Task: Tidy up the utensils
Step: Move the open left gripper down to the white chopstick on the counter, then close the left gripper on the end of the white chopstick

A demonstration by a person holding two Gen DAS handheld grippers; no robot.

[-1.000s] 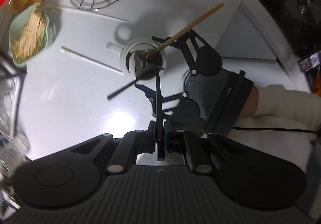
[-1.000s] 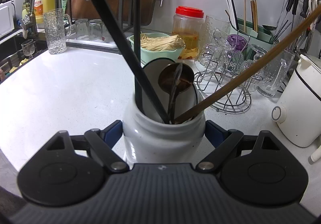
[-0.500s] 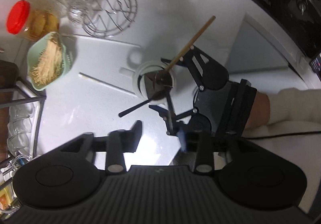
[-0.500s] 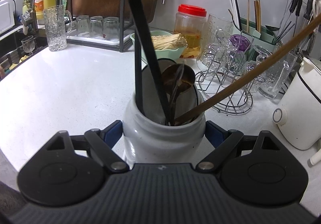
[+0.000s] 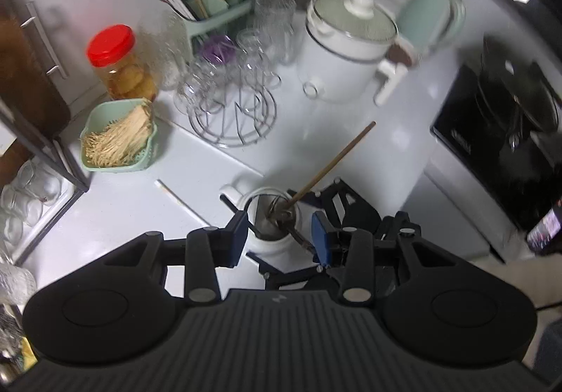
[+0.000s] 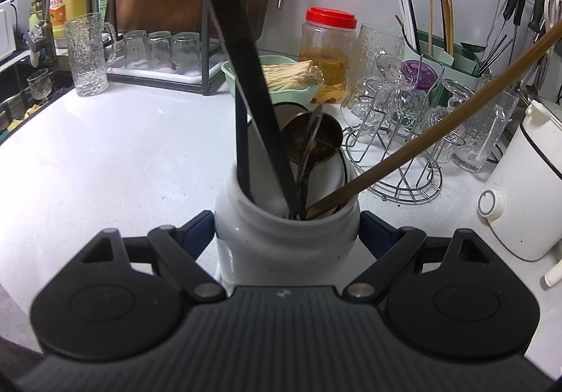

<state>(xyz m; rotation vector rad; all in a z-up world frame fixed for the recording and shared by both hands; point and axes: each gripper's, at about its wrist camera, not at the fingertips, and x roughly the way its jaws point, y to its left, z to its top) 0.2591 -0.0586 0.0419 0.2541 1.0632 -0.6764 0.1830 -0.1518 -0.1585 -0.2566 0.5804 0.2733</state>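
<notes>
Your right claw (image 6: 286, 234) is pinching the white utensil jar (image 6: 286, 241), hiding its base | your left claw (image 5: 277, 237) is hanging spread above it | wooden handle (image 5: 333, 163) is leaning out, tip cut off in right view.

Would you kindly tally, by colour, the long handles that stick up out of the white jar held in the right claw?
Long black handles: 2
Long brown wooden handle: 1
Total: 3 handles in the white ceramic jar
</notes>
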